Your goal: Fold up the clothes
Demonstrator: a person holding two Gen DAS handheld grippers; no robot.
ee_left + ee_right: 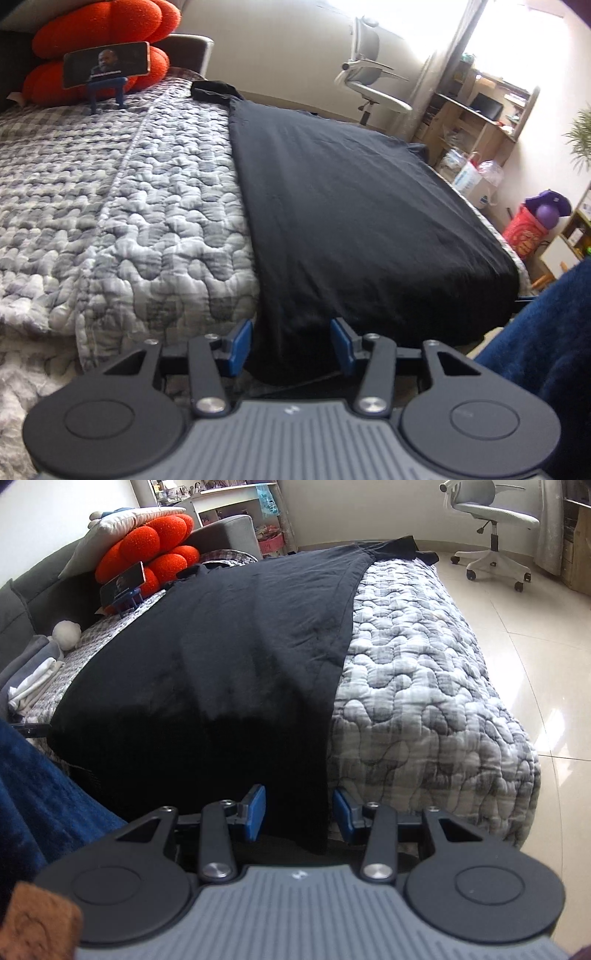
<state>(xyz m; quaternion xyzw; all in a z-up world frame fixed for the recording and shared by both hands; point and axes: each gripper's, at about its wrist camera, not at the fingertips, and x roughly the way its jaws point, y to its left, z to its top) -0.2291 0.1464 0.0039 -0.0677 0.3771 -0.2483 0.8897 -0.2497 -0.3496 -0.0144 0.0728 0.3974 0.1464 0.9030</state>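
Fabric of a black cotton T-shirt (351, 206) lay spread flat across the grey-and-white quilted bedspread (155, 206), its near hem hanging over the bed's edge. The left gripper (291, 345) stood with jaws parted, the hem's corner between the blue pads without being pinched. The right gripper (299, 814) was likewise released around the hem's other corner.
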